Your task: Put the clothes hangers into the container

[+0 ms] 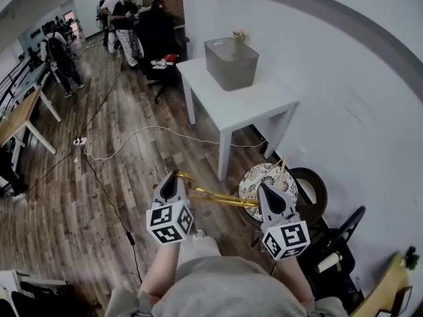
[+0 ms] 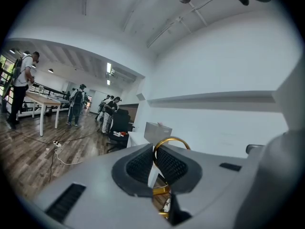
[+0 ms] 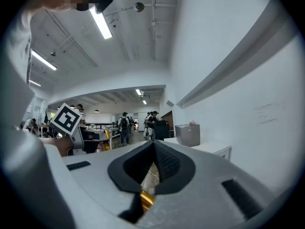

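Note:
A gold metal clothes hanger spans the gap between my two grippers, above the wooden floor. My left gripper is shut on its hook end; in the left gripper view the gold hook curls up over the closed pads. My right gripper is shut on the other end, where a gold piece shows low between its pads. The grey container stands open-topped on a white table, well ahead of both grippers. It also shows as the container in the left gripper view and the container in the right gripper view.
A round patterned stool and a dark round seat stand just beyond my right gripper by the white wall. A white cable trails over the floor. Wooden desks line the left side, and several people stand at the far end.

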### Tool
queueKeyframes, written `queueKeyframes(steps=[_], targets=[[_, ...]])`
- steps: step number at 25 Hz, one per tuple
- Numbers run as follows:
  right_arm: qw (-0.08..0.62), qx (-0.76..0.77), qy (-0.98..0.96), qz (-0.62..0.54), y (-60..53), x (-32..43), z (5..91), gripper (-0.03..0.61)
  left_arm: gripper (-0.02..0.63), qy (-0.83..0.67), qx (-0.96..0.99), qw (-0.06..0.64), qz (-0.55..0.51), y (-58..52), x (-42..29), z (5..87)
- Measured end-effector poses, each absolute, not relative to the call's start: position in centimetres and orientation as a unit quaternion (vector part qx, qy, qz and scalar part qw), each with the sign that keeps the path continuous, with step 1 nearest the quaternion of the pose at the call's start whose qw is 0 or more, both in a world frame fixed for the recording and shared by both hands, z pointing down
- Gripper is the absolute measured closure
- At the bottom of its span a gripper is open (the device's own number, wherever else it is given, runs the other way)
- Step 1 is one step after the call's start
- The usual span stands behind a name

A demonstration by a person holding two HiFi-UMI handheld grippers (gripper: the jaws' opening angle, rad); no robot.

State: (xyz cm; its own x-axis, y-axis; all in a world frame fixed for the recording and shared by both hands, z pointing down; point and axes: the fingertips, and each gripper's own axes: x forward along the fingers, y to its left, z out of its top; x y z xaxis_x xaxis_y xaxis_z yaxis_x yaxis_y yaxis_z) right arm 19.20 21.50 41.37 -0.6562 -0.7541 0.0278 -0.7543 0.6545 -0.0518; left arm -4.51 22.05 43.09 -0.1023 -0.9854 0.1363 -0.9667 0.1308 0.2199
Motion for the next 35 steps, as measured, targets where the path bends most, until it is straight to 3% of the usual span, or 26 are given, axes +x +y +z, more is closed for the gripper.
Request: queueKeyframes(steps=[16,35], targets=[[0.010,0.431,-0.901,0.053,16.0,18.3,42.9,0.578,0.591,-0.729,0.670,0.141,-0.019,16.7,-4.9,45.0],[0.015,0.459,-0.887,0.046,-0.3,10.9,41.8,0.578,0.591,-0.711,0.691,0.129,-0.016,-1.3,-12.5,43.4]])
